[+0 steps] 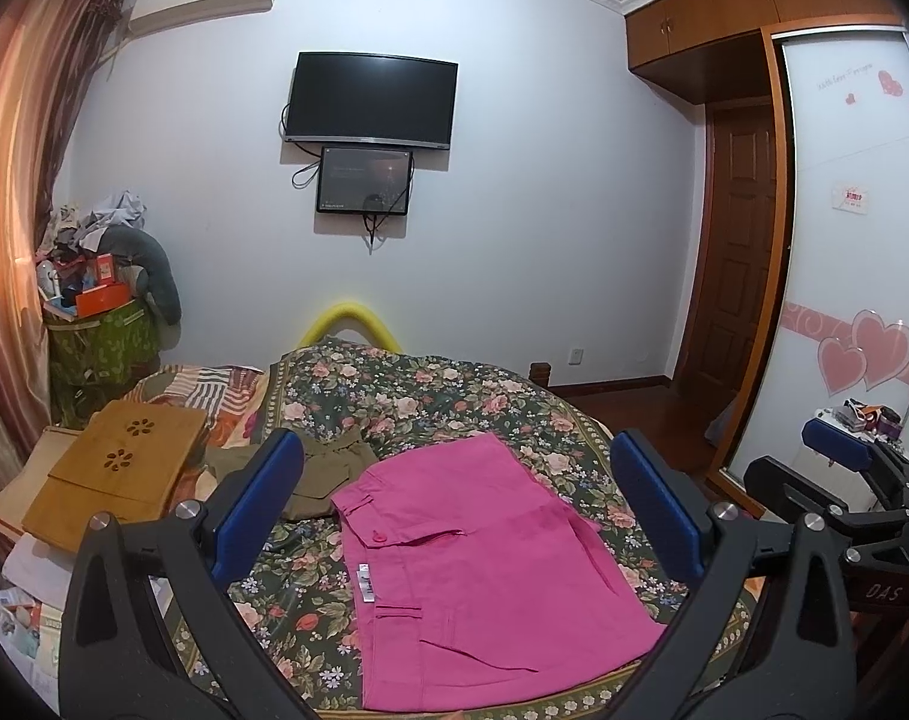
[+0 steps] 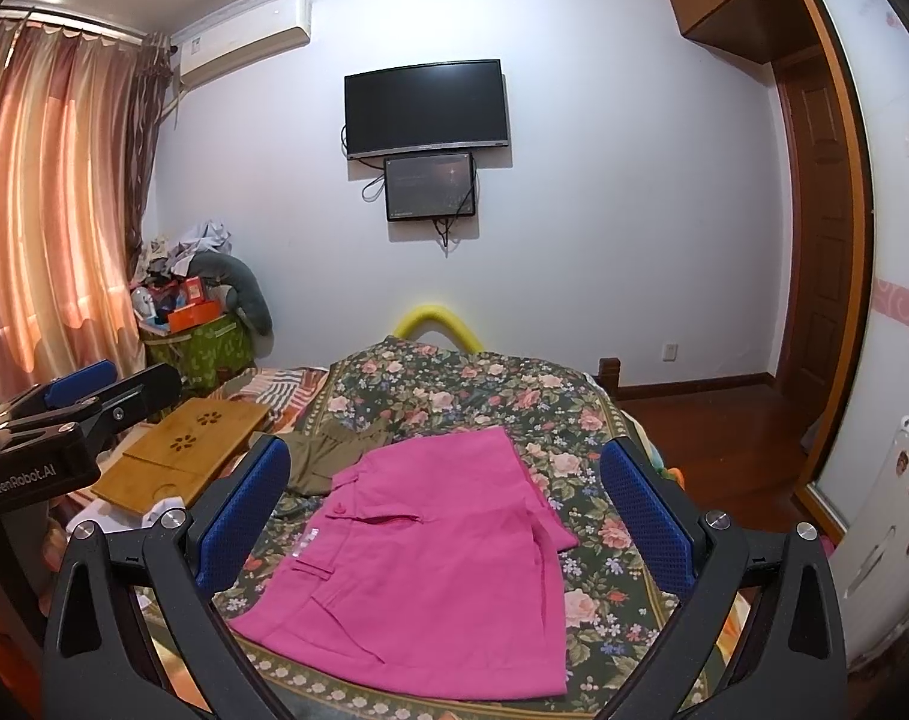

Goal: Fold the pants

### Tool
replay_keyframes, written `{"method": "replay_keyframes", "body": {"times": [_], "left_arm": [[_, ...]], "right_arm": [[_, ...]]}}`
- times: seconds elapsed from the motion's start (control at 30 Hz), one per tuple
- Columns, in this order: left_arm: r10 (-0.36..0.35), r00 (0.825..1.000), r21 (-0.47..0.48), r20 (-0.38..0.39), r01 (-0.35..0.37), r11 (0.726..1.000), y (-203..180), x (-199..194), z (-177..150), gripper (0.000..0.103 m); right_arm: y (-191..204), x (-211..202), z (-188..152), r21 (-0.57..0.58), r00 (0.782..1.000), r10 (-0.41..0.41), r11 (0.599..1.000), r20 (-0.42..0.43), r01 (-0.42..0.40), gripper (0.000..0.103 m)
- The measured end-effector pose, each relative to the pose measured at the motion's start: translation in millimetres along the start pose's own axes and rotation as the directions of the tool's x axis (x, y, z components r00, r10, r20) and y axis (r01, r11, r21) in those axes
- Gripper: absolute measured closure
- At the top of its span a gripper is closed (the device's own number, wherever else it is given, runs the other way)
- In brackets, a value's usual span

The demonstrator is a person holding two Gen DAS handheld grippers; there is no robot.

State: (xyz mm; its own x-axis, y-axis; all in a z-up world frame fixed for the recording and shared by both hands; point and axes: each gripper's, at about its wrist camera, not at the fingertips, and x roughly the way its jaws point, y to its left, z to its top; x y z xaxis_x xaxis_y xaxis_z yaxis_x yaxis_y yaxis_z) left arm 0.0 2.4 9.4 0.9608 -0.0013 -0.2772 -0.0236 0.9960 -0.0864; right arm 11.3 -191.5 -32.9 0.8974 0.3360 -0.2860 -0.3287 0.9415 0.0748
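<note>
Pants [image 1: 484, 564], pink and already folded into a compact rectangle, lie flat on the flowered bed cover [image 1: 430, 396], straight ahead of us and below both grippers. Their long axis runs away from us, with the waistband on the left side. We hold the left gripper [image 1: 457, 501] and the right gripper [image 2: 445, 501] above them, both with jaws spread wide and holding nothing. Neither one looks clearly nearer; the fisheye view makes this hard to judge. We count one pink pair, one olive garment [image 1: 328, 474] just beside its far left corner, perhaps touching, and one wooden tray [image 1: 118, 468] further left.
</note>
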Motion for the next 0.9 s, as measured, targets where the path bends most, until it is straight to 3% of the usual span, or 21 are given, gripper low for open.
{"method": "replay_keyframes", "body": {"times": [0.9], "left_arm": [[-0.005, 1.000, 0.029, 0.007, 0.005, 1.000, -6.8, -3.7, -3.9, 0.000]], "right_arm": [[-2.0, -1.0, 2.3, 0.009, 1.000, -0.004, 1.000, 0.004, 0.004, 0.000]]}}
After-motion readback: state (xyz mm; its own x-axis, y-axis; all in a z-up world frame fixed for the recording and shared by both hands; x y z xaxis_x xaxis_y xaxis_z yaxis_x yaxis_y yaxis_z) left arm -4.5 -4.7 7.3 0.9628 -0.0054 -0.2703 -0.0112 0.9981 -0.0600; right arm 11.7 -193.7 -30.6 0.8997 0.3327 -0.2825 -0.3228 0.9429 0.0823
